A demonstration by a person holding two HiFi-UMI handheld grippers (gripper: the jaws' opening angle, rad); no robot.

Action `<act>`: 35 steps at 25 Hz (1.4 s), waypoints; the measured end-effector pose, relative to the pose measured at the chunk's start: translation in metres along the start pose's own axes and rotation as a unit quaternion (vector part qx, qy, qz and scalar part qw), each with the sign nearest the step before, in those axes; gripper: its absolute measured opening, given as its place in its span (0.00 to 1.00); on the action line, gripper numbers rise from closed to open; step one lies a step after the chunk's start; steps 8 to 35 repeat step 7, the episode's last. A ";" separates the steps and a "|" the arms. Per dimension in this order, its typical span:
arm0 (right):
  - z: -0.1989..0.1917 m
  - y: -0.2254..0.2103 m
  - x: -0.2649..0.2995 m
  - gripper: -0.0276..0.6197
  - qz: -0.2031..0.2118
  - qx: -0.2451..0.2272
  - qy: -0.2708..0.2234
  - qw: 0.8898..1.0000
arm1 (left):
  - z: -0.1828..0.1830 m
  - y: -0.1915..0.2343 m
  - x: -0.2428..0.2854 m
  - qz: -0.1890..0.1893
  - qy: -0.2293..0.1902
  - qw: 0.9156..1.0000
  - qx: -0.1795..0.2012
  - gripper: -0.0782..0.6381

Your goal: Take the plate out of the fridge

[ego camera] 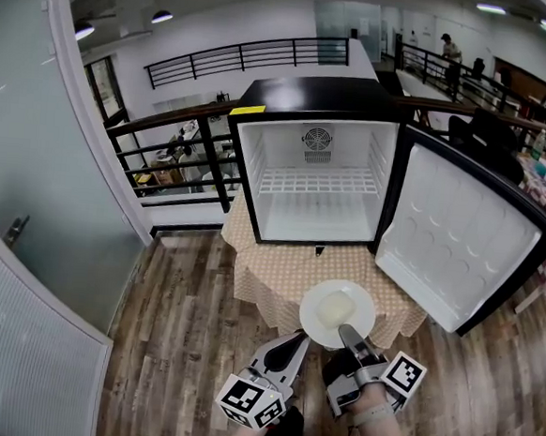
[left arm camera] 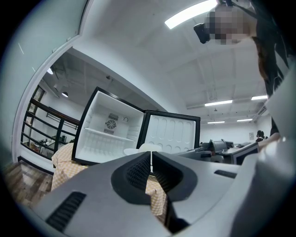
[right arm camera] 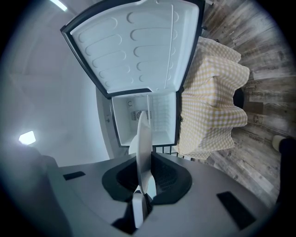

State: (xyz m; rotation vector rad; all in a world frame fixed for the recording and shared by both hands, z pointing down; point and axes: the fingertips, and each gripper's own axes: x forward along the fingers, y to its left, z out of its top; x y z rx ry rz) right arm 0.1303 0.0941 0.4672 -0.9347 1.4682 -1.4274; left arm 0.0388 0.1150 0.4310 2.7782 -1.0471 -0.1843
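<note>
The round white plate (ego camera: pixel 338 312) is outside the small black fridge with a white interior (ego camera: pixel 317 164). It is held in the air over the near edge of the yellow-checked tablecloth (ego camera: pixel 278 274) on which the fridge stands. The table under the cloth is entirely covered. The right gripper (ego camera: pixel 348 337) is clamped on the plate's near rim. In the right gripper view the plate shows only edge-on as a thin white blade pinched between the dark pads, so its face cannot be seen there. From the head view a paler patch sits in the plate's middle; whether that is food or just the plate's well is hard to tell.

The left gripper (ego camera: pixel 295 344) hangs just beside the plate's left edge, its fingers drawn together with only a sliver of gap and nothing between them. Whether it touches the rim cannot be told.

The fridge door (ego camera: pixel 459 241) stands swung wide to the right. Inside, a white wire shelf (ego camera: pixel 318 181) shows bare. The person's forearms are cut off by the bottom edge over the wood-plank floor (ego camera: pixel 178 346).
</note>
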 end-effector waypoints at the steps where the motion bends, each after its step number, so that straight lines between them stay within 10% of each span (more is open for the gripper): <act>1: -0.001 0.000 -0.002 0.13 0.000 0.000 0.001 1.000 | -0.001 -0.002 -0.001 0.000 0.000 1.000 0.000 0.13; 35: -0.005 -0.003 -0.015 0.13 -0.003 0.000 0.004 1.000 | -0.004 -0.011 -0.008 0.000 0.000 1.000 0.001 0.13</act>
